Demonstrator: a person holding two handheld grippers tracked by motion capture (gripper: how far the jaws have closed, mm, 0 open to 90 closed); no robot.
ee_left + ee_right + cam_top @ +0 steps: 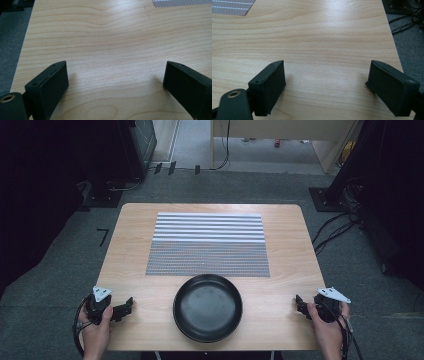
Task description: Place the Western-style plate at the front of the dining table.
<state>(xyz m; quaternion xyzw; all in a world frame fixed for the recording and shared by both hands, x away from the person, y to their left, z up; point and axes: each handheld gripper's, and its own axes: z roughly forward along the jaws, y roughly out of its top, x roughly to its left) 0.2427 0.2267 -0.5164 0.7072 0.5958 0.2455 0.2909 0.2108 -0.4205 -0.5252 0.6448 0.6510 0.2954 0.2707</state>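
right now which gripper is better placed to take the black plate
Roughly even, slight edge to the left gripper: it sits a bit closer to the black plate than the right gripper. Both have their jaws open.

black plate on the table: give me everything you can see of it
The black plate is round and shallow, with a raised rim and a flat well, dark all over with a soft sheen; it looks glazed or enamelled, though the material cannot be told. It is empty and sits flat and upright on the wooden table, centred near the person's edge, just short of the striped mat; whether rim and mat touch cannot be told. Nothing but the table touches it otherwise.
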